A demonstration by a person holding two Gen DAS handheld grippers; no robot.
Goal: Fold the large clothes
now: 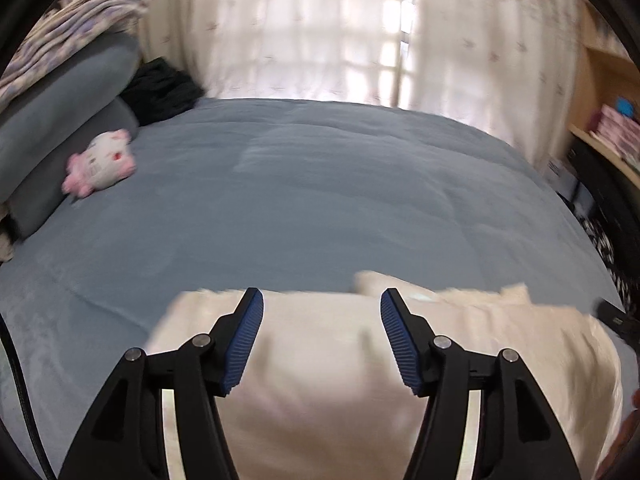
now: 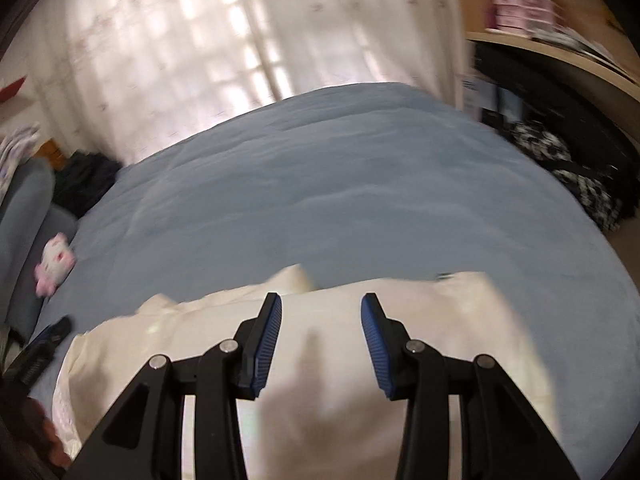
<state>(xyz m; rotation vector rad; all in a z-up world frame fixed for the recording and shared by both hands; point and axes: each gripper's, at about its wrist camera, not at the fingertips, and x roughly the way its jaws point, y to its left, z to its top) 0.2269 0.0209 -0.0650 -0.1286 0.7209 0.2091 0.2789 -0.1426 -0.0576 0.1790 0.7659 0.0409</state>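
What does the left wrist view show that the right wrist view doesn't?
Only the left wrist view: the patterned blanket stacked on the grey pillows, seen in full.

Only the right wrist view: the black-and-white checked fabric beside the bed, seen clearly, and the desk top.

Both: the cream garment lying on the blue bedspread, the pink plush toy, the curtains, and each hand-held gripper open, nothing between its pads.

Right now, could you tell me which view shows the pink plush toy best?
The left wrist view: the plush toy sits large against the grey pillows. The right wrist view shows it small and blurred at the left edge.
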